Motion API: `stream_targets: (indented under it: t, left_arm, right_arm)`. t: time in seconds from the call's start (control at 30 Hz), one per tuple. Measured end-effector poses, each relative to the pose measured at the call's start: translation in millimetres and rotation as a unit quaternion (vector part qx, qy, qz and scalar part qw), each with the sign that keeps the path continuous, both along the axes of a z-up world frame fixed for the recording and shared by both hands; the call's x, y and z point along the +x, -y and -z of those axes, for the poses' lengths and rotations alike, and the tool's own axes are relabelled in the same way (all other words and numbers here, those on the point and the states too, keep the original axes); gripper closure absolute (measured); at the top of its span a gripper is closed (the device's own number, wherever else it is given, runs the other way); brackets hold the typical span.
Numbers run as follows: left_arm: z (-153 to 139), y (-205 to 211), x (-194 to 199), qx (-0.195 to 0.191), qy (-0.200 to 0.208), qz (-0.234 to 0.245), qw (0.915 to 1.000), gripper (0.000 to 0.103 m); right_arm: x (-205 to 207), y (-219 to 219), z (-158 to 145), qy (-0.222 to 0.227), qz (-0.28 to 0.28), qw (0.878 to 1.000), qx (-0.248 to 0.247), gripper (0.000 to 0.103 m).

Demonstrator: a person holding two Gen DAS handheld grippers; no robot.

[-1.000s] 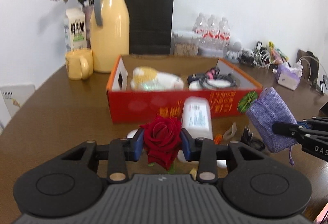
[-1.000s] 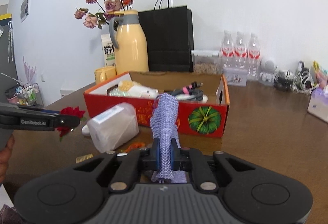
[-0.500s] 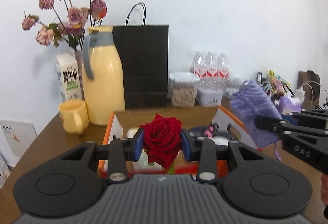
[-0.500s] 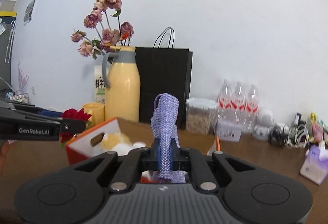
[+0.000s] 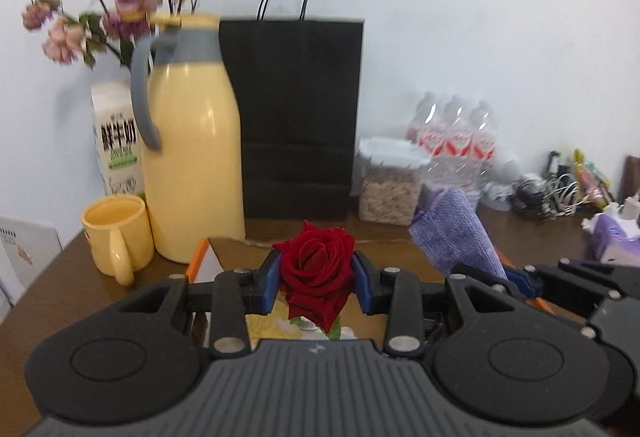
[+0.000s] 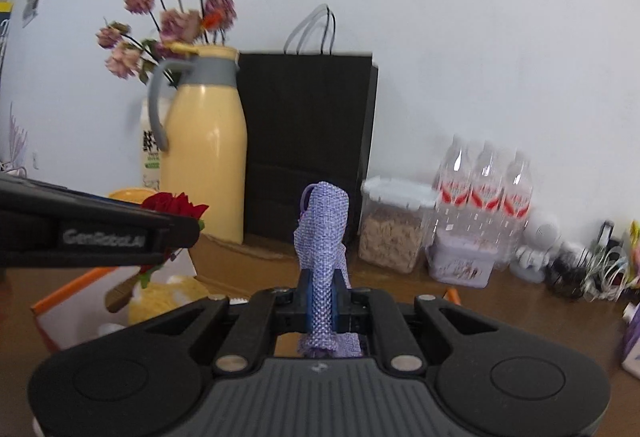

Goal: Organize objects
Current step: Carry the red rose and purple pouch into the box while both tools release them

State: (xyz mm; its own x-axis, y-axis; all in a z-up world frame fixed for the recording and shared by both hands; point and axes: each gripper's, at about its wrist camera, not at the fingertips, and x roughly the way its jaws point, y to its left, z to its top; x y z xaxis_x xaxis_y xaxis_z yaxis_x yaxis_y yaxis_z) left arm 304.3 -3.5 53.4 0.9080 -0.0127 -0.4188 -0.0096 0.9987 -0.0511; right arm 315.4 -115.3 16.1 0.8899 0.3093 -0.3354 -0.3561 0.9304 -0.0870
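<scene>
Left hand-held gripper [image 5: 316, 287] clamping a red rose [image 5: 315, 271] above the open orange box [image 6: 60, 301], right hand-held gripper [image 6: 322, 303] pinching a purple mesh pouch [image 6: 324, 237] upright just beside it, yellow jug [image 5: 192, 173] and black paper bag [image 5: 296, 117] standing behind on the bench [image 5: 52, 289]

mug [image 5: 116, 233] left of jug [image 5: 192, 173], bag [image 5: 296, 117] right.

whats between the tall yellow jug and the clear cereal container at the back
A black paper bag stands between the yellow jug and cereal container; both wrist views show it.
</scene>
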Motion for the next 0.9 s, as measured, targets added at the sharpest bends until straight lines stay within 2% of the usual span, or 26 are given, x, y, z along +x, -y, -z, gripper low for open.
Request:
stream_targets:
  t: [0.13,0.27,0.33,0.37,0.4,0.43,0.47,0.5,0.53,0.57,0.63,0.9]
  left_arm:
    - [20.2,-0.8,17.4,0.005,-0.033,0.005,0.9994,0.065]
    - [27.2,-1.4,18.5,0.014,-0.043,0.004,0.999,0.064]
    - [26.2,-1.5,16.2,0.018,-0.043,0.002,0.9989,0.061]
    - [25.3,-0.7,15.4,0.021,-0.043,0.002,0.9988,0.057]
    - [24.1,0.6,13.3,0.027,-0.041,-0.001,0.9988,0.048]
    - [22.6,1.5,12.1,0.031,-0.038,-0.003,0.9988,0.042]
    - [21.4,2.4,10.6,0.034,-0.036,-0.005,0.9988,0.029]
    - [19.9,3.3,8.7,0.037,-0.031,-0.005,0.9988,0.02]
    - [19.0,4.3,7.0,0.04,-0.029,-0.003,0.9988,0.016]
    - [18.0,5.6,5.6,0.043,-0.028,-0.002,0.9987,0.004]
    - [16.4,7.8,3.1,0.047,-0.02,-0.003,0.9987,0.0]
    - [14.2,12.5,-0.9,0.051,-0.012,-0.001,0.9986,0.0]
  right_arm:
    - [12.1,4.1,17.3,-0.036,-0.007,0.999,0.009,0.096]
    - [14.6,5.8,23.2,-0.059,-0.018,0.998,0.018,0.095]
    - [13.9,6.4,25.5,-0.066,-0.019,0.997,0.018,0.092]
    - [13.9,7.2,26.4,-0.07,-0.019,0.997,0.018,0.088]
    - [13.5,8.4,27.2,-0.074,-0.021,0.997,0.019,0.085]
    - [13.0,10.1,27.8,-0.078,-0.021,0.997,0.019,0.074]
    - [12.5,11.5,27.9,-0.08,-0.021,0.996,0.02,0.056]
    - [11.4,13.3,28.0,-0.08,-0.019,0.996,0.021,0.046]
    - [10.4,15.2,27.5,-0.078,-0.016,0.997,0.023,0.027]
    - [9.6,16.4,26.8,-0.077,-0.013,0.997,0.023,0.013]
    - [7.3,19.6,25.2,-0.072,-0.008,0.997,0.03,0.001]
    - [4.7,22.9,22.5,-0.072,0.002,0.997,0.034,0.0]
